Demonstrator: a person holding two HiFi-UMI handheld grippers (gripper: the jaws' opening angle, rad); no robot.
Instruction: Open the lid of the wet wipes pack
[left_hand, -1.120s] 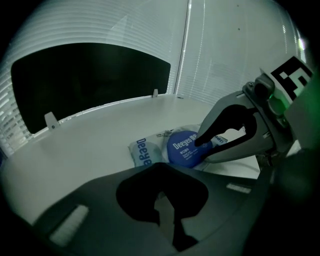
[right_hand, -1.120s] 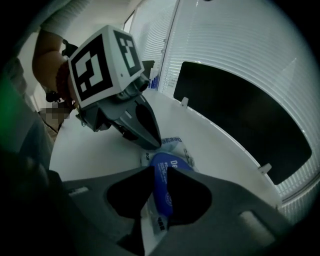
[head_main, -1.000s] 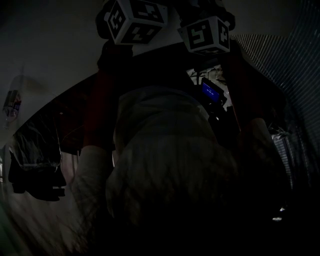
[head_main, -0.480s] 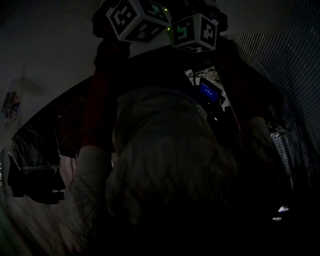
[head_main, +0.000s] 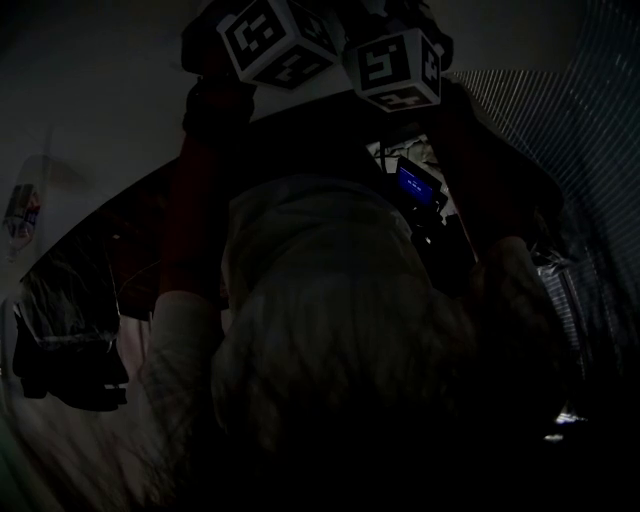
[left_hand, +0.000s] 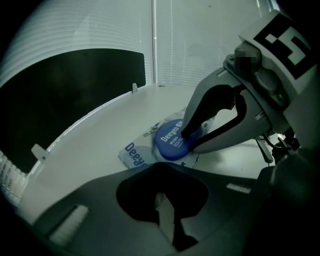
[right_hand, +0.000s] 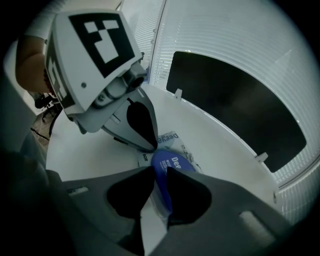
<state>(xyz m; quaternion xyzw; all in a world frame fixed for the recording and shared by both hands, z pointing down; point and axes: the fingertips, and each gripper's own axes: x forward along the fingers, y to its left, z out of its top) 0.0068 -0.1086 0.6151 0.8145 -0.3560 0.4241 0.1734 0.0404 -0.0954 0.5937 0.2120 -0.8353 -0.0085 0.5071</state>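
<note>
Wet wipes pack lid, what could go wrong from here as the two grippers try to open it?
1. The right gripper pinches only the rim of the blue lid, so it may slip off when it pulls.
2. The left gripper holds just a thin edge of the wet wipes pack. The soft film could pull free, and the whole pack might lift off the white table.
3. The head view is dark, so a slip would be hard to spot there.

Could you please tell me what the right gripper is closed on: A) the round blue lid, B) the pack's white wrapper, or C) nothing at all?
A: in the right gripper view, the right gripper has its jaws shut on the rim of the blue lid of the wet wipes pack.
</note>
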